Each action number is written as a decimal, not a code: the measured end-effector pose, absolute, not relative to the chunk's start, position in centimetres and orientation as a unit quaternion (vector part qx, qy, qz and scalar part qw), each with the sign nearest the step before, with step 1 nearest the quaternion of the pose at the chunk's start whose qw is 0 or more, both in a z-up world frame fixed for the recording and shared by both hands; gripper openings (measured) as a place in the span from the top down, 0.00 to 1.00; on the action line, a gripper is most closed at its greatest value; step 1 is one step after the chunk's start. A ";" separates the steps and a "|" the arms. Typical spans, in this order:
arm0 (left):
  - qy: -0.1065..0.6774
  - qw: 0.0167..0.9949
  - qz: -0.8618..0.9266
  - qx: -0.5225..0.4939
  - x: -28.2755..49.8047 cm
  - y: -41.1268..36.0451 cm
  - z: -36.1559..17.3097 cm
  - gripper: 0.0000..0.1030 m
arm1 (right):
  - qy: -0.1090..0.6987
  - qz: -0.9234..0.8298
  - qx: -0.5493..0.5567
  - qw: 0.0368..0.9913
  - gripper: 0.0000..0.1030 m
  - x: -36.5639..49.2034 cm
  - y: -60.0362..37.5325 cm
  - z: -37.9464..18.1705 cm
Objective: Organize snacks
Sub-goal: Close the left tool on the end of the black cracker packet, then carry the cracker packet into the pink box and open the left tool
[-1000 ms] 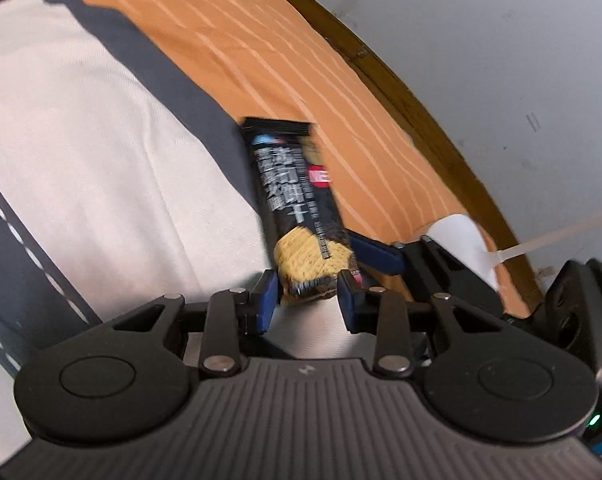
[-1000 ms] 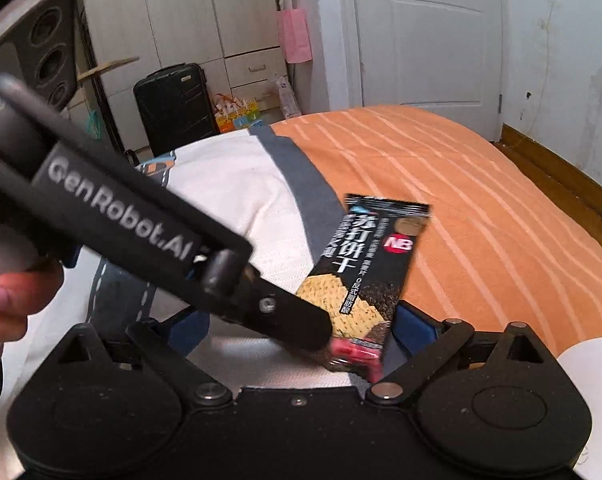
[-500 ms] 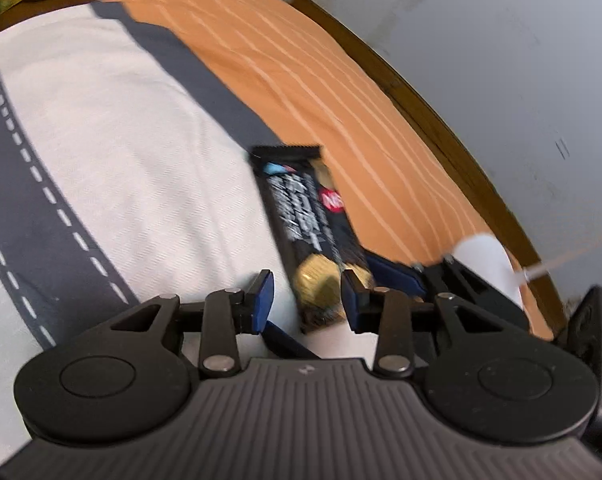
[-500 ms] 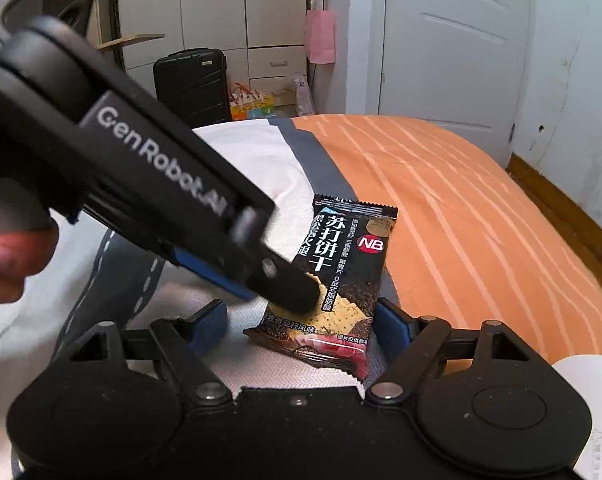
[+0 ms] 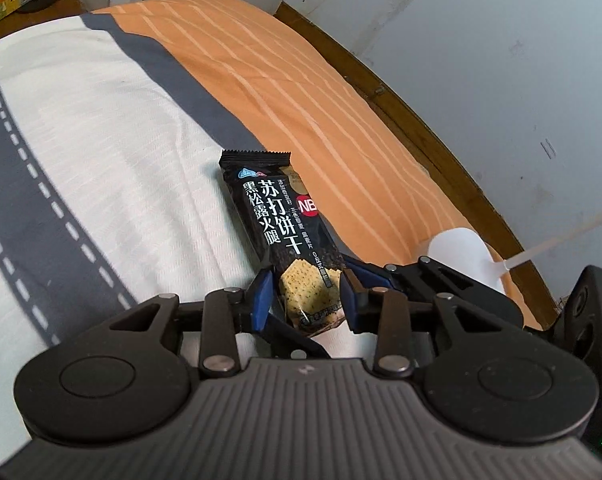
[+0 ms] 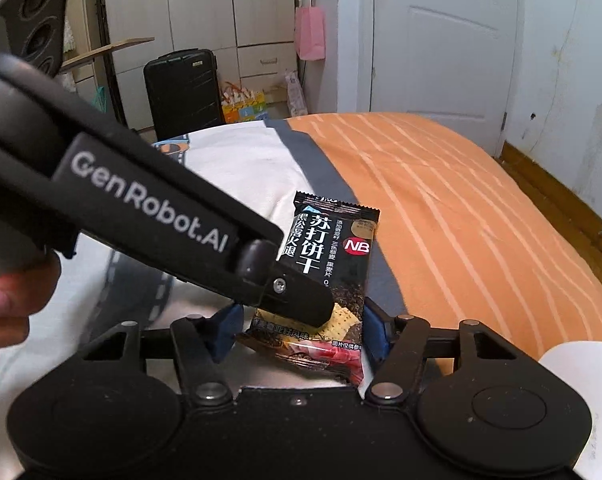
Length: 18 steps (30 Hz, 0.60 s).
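A black soda-cracker packet (image 5: 285, 216) with white print stands tilted above the bed. My left gripper (image 5: 305, 298) is shut on its lower end, blue pads against both side edges. In the right wrist view the same packet (image 6: 333, 248) lies between the blue pads of my right gripper (image 6: 301, 330), whose jaws are closing; the pads stand just at the packet's edges without visibly squeezing it. The left gripper's black finger (image 6: 297, 296) crosses over the packet's face. The right gripper's fingers (image 5: 367, 276) show beside and beneath the packet in the left wrist view.
The bed cover (image 5: 101, 140) is white with a grey road band and an orange striped part (image 6: 461, 220). A white sheet (image 6: 589, 380) lies at the right. A wooden bed edge (image 5: 421, 120) meets the wall. A hand (image 6: 5, 308) holds the left gripper. Suitcase (image 6: 181, 92) and door stand behind.
The right gripper's pads have drawn in from wide apart to the packet's edges. The left gripper still holds the packet and has lifted a little, showing more of the bed.
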<state>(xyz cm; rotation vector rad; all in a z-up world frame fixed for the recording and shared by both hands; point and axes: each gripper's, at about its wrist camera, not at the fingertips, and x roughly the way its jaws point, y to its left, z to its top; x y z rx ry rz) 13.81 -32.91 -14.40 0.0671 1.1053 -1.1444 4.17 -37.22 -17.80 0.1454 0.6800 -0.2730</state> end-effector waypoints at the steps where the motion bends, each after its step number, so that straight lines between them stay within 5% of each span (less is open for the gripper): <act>1: 0.497 0.701 -0.510 0.032 13.4 -32.8 -14.2 0.67 | 0.335 -0.131 0.067 0.930 0.35 4.2 -37.0 -17.4; 18: 0.505 0.727 -0.465 0.036 9.9 -25.2 -8.0 0.67 | 0.347 -0.066 0.043 0.935 0.35 2.0 -31.0 -11.3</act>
